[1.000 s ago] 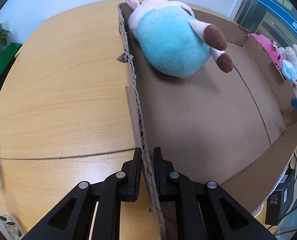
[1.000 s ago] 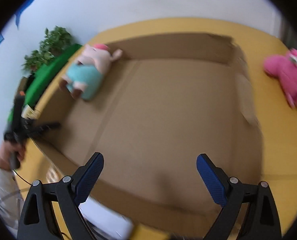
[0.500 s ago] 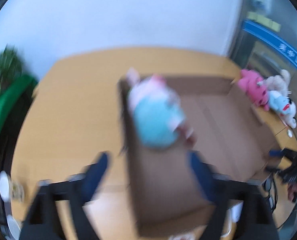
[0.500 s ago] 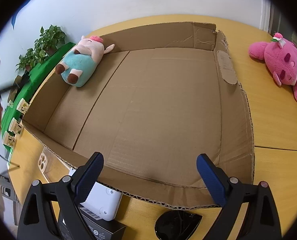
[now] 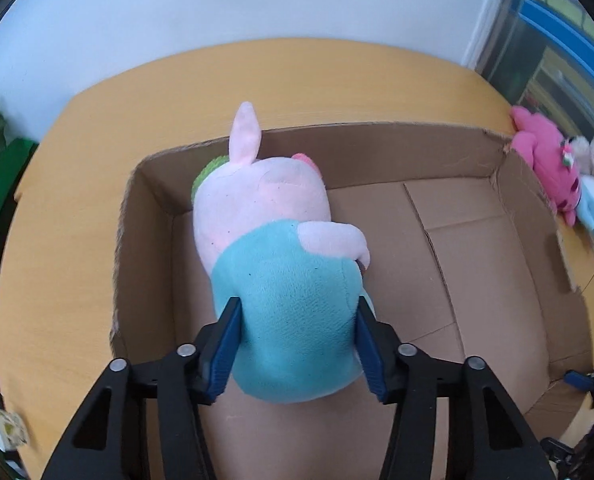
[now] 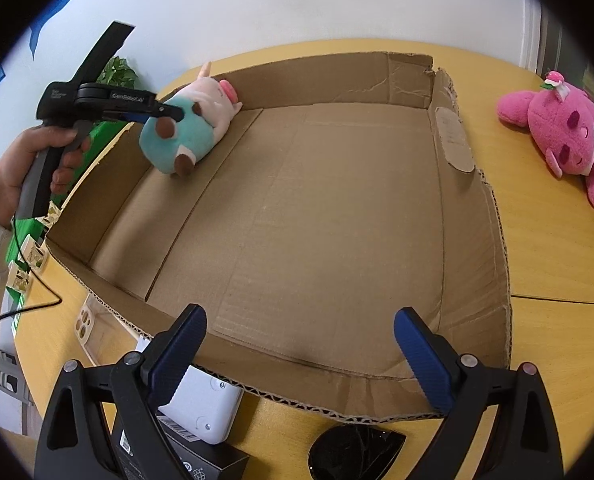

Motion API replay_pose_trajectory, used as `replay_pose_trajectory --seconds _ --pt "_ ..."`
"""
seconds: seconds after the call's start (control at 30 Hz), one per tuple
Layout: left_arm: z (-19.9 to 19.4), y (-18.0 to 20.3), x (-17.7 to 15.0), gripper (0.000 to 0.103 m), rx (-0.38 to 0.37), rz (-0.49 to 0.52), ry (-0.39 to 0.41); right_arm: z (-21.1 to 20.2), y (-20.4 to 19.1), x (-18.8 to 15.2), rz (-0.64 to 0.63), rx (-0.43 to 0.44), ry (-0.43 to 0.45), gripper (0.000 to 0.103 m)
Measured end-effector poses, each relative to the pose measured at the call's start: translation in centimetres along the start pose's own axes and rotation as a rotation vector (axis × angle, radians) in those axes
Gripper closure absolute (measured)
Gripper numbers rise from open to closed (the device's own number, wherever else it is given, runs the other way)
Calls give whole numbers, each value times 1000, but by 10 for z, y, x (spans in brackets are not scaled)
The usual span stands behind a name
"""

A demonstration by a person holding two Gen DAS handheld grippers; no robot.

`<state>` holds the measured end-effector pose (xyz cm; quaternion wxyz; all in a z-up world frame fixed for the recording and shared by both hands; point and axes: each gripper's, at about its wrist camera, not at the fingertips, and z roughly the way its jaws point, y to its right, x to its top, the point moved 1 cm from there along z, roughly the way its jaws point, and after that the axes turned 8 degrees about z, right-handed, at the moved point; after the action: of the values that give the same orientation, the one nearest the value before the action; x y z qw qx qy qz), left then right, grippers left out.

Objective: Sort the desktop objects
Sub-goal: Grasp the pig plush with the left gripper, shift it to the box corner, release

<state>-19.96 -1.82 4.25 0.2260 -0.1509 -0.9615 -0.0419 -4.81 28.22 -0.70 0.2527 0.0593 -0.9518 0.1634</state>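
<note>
Your left gripper has its fingers pinching the pink pig plush in a teal dress in the shallow brown cardboard box, at its far corner. Your right gripper hangs with fingers spread over the box's near edge.

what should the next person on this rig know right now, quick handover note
Left gripper: jaws around the pig plush, pads against its teal body, in the cardboard box by the far left corner.
Right gripper: open, empty, at the box's near wall.
Done: pig plush in the box.
Left: pink plush and others beside it lie on the table outside the box.
</note>
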Motion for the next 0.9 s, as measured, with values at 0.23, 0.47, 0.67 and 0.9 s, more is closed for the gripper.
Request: replay_pose_trajectory --seconds 0.23,0.47,0.67,0.9 --pt "-10 -17 -10 56 34 9 7 3 0 4 -6 -1 -22 6" --pt "-15 -4 -9 59 195 104 3 8 4 6 -9 3 -21 6" --pt "-26 -3 -11 70 352 180 -10 11 6 6 -4 5 -29 6" --pt "-9 9 -9 57 315 171 -68 12 4 12 21 6 -46 6"
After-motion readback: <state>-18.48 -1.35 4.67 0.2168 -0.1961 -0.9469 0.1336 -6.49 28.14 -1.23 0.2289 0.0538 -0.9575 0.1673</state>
